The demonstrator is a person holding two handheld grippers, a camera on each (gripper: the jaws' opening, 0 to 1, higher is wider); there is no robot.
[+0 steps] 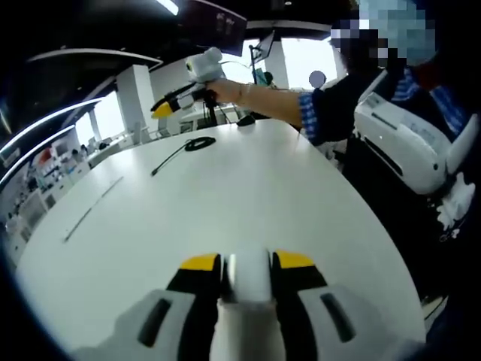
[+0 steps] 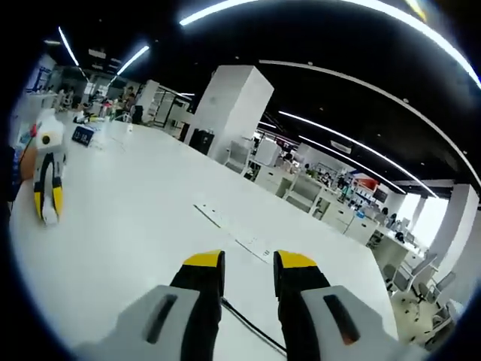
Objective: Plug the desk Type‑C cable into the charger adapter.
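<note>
**Adapter clamped in the left gripper, cable lying across the table**

In the left gripper view, the left gripper (image 1: 248, 262) has its yellow-tipped jaws closed against a white charger adapter (image 1: 249, 280), a smooth, rounded-edge block that stands between the jaws with its top face toward the camera. Beyond it stretches the white table (image 1: 248, 188). The black Type-C cable (image 1: 183, 150) lies far across the table, a thin straight run ending in a small coiled loop near the far edge. Above the cable, the right gripper (image 1: 167, 106) hangs in the air in a person's hand (image 1: 223, 91), its yellow tips pointing left.

In the right gripper view, the right gripper (image 2: 248, 261) has its jaws a narrow gap apart with nothing between them. A thin black line of cable (image 2: 252, 329) runs on the table just under the jaws. The left gripper (image 2: 46, 201) shows at the left edge, its tips pointing down at the table with something white between them.
</note>
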